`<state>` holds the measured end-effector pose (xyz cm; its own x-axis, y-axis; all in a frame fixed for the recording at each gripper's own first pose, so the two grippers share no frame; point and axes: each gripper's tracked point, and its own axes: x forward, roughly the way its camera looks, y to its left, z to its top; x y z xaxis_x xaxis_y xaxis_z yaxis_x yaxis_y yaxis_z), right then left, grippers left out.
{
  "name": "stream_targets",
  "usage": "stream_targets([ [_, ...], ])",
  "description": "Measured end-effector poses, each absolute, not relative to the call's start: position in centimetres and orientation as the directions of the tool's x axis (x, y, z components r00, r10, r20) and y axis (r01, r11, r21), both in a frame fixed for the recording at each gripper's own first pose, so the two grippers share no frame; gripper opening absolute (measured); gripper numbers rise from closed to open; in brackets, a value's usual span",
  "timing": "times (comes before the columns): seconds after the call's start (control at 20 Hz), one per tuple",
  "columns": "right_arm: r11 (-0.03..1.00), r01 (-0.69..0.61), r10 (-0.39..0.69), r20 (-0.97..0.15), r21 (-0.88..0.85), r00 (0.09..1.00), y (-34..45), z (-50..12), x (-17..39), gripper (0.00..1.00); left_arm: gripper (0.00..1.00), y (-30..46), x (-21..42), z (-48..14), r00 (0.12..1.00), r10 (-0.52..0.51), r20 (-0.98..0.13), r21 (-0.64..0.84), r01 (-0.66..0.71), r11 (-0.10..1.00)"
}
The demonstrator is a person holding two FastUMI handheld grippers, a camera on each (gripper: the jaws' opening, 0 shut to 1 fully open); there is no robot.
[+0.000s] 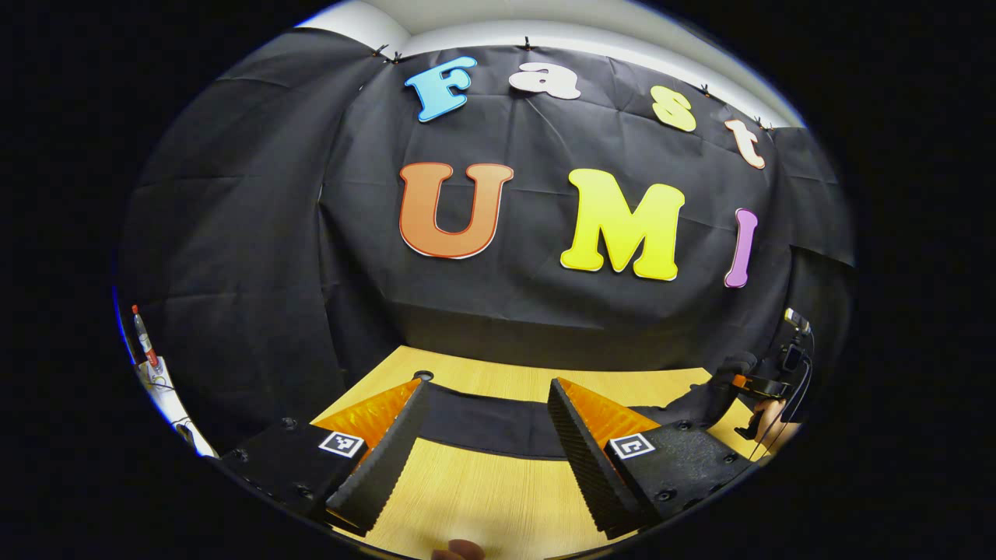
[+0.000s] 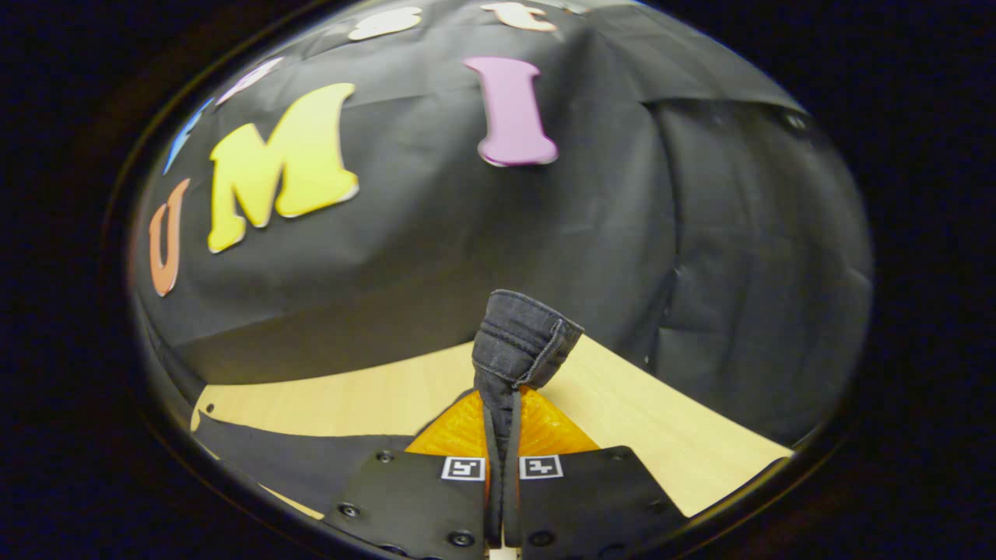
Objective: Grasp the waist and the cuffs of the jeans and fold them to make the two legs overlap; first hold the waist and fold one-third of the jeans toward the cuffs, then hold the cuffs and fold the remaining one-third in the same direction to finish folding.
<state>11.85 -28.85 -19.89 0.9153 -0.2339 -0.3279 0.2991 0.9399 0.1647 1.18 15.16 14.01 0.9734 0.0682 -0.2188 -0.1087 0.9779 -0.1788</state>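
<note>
Now right tongs [image 2: 502, 467] clamping jeans [image 2: 517, 342], left tongs [image 1: 486, 435] spread

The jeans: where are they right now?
The jeans are pinched at a hemmed edge in the right gripper; in the left gripper view they lie across the wooden table, beyond the open left gripper.
</note>
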Motion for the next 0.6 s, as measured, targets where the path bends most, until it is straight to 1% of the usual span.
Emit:
stream_targets([
  [0.05, 0.955, 0.262, -0.21, -0.302, 0.142, 0.93, -28.8, -19.8, 11.6, 0.0, 0.99, 15.2, 1.2, 14.0, 0.973, 0.07, -0.221, -0.18, -0.111, 0.977],
  [0.15, 0.974, 0.195, -0.161, -0.261, 0.112, 0.952, -29.3, -19.7, 11.3, 0.0, 0.98, 15.2, 1.0, 14.0, 0.972, 0.074, -0.224, -0.185, -0.117, 0.976],
  [0.2, 0.981, 0.164, -0.135, -0.243, 0.102, 0.961, -29.4, -19.5, 11.3, 0.02, 0.98, 15.3, 1.0, 14.0, 0.972, 0.079, -0.222, -0.187, -0.122, 0.975],
  [0.35, 0.994, 0.074, -0.056, -0.211, 0.077, 0.976, -29.4, -19.1, 10.5, 0.01, 0.99, 15.5, 0.8, 13.9, 0.969, 0.099, -0.228, -0.196, -0.145, 0.97],
  [0.6, 0.996, -0.086, 0.09, -0.216, 0.031, 0.972, -28.8, -19.7, 10.4, 0.01, 0.99, 16.7, -0.1, 13.4, 0.959, 0.132, -0.25, -0.216, -0.188, 0.958],
])
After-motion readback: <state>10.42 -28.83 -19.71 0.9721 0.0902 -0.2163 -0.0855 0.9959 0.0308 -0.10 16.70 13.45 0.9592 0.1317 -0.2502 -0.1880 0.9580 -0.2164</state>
